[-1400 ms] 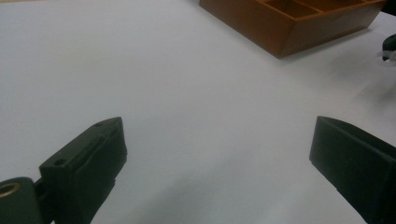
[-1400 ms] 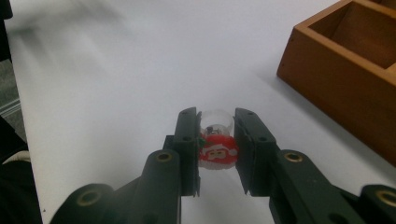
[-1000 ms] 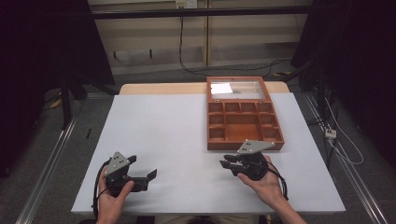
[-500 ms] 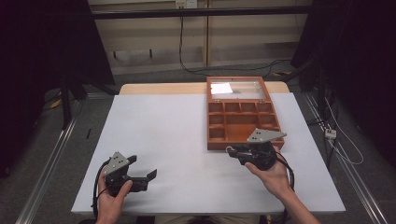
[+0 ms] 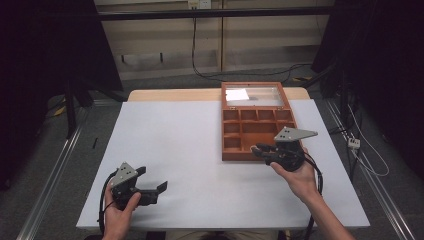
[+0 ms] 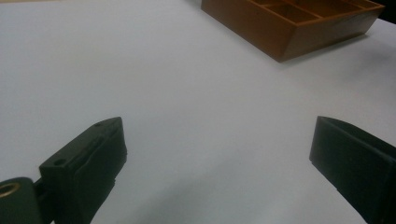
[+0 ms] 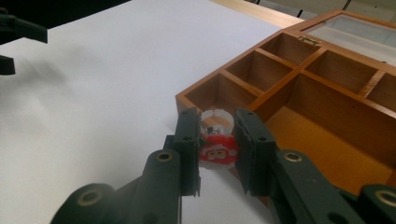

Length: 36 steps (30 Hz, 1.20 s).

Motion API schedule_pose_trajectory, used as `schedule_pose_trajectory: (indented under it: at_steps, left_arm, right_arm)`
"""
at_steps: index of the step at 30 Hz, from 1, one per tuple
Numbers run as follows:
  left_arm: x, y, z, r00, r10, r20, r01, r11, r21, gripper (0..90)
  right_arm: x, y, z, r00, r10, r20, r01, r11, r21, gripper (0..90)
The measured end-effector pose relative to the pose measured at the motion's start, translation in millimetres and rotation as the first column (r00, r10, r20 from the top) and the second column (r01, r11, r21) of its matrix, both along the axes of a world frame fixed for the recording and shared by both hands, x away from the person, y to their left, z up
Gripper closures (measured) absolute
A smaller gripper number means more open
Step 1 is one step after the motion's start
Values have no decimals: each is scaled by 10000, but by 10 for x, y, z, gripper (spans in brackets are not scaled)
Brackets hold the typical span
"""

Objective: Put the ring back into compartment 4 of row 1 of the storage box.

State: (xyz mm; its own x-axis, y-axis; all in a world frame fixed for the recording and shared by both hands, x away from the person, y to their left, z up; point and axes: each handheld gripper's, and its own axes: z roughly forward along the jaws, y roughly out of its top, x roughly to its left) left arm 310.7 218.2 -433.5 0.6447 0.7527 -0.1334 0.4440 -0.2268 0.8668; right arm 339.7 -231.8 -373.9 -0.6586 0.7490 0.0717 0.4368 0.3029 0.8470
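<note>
At the near corner of the brown wooden compartment box (image 5: pixel 239 134), the right gripper (image 5: pixel 260 150) is clenched on a small red-and-white ring-shaped trinket bearing a Santa face (image 7: pixel 216 144). The right gripper view shows this trinket pinched between the two black jaws and carried above the white table surface (image 5: pixel 175 145), just outside the box's near wall, level with the corner compartment. The box's glass-paned hinged lid (image 5: pixel 252 94) lies open at the far side. The left gripper (image 5: pixel 156 190) rests low at the near left of the table, well apart from the box, its jaws spread wide with nothing between them.

Risks, as judged from this pose: the pads appear to grip only the trinket's rounded sides, so it could rotate or slip out if the hand tilts. Should the jaws travel too low, they would likely strike the box's rim and push the unsecured box across the smooth table. A release made too early would drop the trinket onto the table or into the wrong compartment.
</note>
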Motion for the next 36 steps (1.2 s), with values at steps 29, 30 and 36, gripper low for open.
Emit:
schedule_pose_trajectory:
  at_steps: [29, 30, 36]
  left_arm:
    - [-4, 24, 5, 9999, 108, 3, -108, 9999, -64, 37]
    - [-3, 24, 5, 9999, 111, 12, -111, 9999, -84, 37]
    - [-5, 29, 6, 9999, 106, -1, -106, 9999, -70, 37]
  right_arm:
    - [337, -388, 179, 9930, -1172, 171, 1172, 9931, 42, 723]
    - [337, -388, 179, 9930, -1172, 171, 1172, 9931, 42, 723]
    - [405, -468, 179, 9894, -1444, 138, 1443, 9895, 55, 723]
